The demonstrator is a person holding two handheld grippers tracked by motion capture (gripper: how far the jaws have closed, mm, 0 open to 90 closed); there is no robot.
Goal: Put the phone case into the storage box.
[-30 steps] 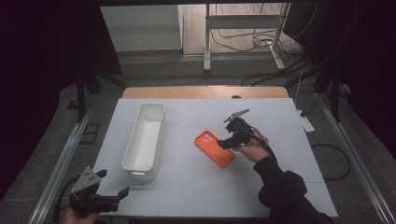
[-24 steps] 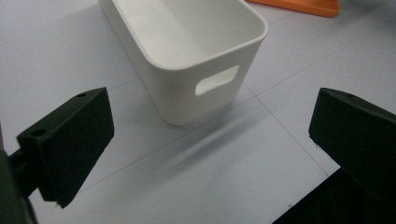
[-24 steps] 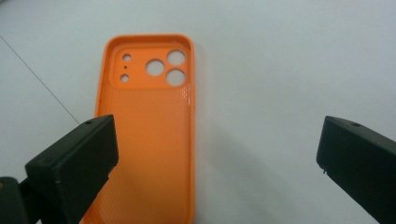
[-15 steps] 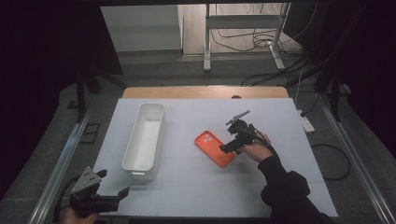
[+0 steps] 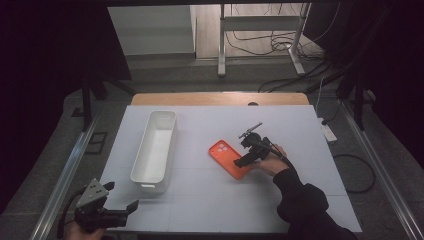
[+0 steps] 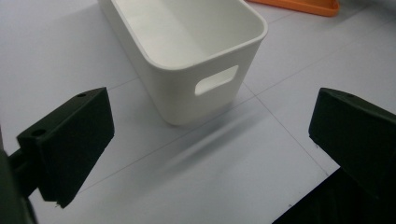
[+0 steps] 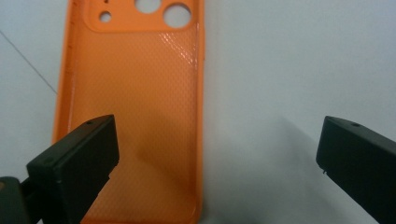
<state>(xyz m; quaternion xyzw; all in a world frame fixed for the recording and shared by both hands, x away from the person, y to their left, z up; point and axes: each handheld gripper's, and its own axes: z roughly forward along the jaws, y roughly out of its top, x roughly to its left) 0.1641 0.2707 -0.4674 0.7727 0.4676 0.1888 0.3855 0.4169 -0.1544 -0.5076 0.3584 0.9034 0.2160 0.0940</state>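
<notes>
- A pale grey table [image 5: 210, 200], ruled with thin grid lines, is standing in a dim room with cables lying on the floor behind.
- One orange phone case [image 5: 229, 158] is lying hollow side up near mid-table, its inside dimpled, with round camera holes; no writing is showing.
- One white plastic bin [image 5: 156, 145], smooth, oblong and round-cornered with a handle slot, is sitting well left of it.
- The right gripper [image 5: 243, 156] is hovering at the case's near end, jaws spread wide, having just been opening, one above the case and one over bare table.
- The left gripper [image 5: 124, 210] is resting at the near left corner, jaws wide apart, gripping nothing.

No legible text, label, brand, number or sign appears on the orange phone case [image 7: 135, 116], the white bin [image 5: 156, 145] or the table surface [image 5: 210, 200].
</notes>
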